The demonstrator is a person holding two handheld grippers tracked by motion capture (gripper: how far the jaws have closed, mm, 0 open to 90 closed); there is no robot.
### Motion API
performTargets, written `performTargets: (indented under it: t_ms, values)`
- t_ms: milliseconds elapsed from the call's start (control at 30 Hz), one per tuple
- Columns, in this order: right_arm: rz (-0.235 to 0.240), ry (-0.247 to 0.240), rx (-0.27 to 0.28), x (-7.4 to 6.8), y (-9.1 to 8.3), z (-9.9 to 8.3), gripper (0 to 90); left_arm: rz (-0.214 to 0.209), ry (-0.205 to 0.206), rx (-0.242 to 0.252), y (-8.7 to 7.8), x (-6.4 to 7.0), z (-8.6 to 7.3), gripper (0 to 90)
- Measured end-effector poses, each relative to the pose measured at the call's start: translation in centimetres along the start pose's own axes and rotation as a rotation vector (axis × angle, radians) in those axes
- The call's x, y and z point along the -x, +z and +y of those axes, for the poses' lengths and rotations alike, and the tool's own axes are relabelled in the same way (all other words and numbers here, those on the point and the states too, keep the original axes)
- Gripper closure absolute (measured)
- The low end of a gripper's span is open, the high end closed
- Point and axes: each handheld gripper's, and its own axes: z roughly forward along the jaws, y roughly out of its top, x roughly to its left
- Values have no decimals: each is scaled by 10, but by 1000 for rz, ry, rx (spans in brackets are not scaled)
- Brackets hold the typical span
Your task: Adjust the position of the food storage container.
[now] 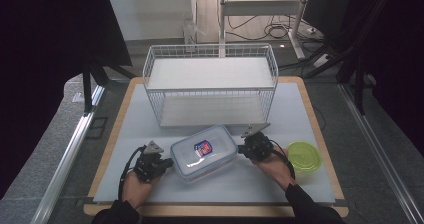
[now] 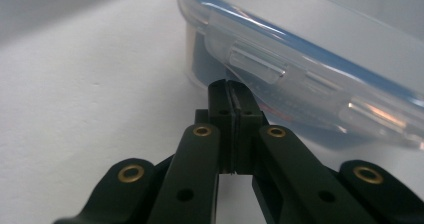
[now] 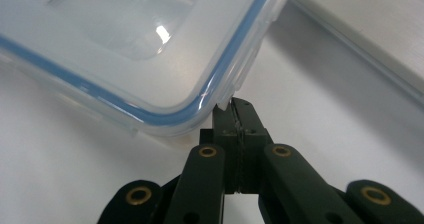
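The clear lidded container (image 1: pixel 204 151) lies near the table's (image 1: pixel 310 104) front edge, about midway along it, before the wire rack (image 1: pixel 210 84). Its far half is cut off in both gripper views. The left gripper (image 2: pixel 231 91) and right gripper (image 3: pixel 234 109) have their jaws pressed together (tips meeting the container's opposite ends, under the lid's rim). Whether anything is pinched is hard to tell.

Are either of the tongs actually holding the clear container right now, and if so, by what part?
Both tongs are shut at the clear container: left tongs at a side-edge flap, right tongs at a lid corner. Whether either pinches plastic cannot be told.
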Motion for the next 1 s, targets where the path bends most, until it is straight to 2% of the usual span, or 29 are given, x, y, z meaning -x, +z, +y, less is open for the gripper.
performTargets:
  t_ms: [100,200,267,300,367,433,500,633,767,867,933,1000]
  values:
    - [23,-1,-4,-8,-3,-4,896,13,-7,2,3,-6,3,900]
    - [26,-10,-5,-13,-7,-9,896,-25,-26,22,9,-13,7,900]
    - [27,20,-8,-11,-10,-12,893,-42,-16,29,14,-14,11,900]
    - [12,29,-11,-10,-10,-13,887,-43,-5,31,16,-12,13,900]
    - [-28,16,-12,-5,-8,-14,893,-24,10,31,22,-10,19,900]
    - [-13,44,-7,-2,-9,-16,895,-17,18,32,25,-11,22,900]
    - [-4,44,-8,-2,-10,-17,896,-19,15,32,28,-13,26,900]
    - [-13,48,-18,-11,-13,-19,896,-14,7,31,32,-15,30,900]
    - [-12,31,-23,-21,-17,-24,895,-22,16,23,34,-15,29,900]
    - [3,42,-24,-24,-21,-27,894,-35,31,4,34,-14,28,900]
    - [-3,34,-21,-26,-25,-28,866,-17,47,-2,29,-14,26,845]
    - [-36,9,-14,-29,-31,-29,814,1,57,8,20,-15,23,766]
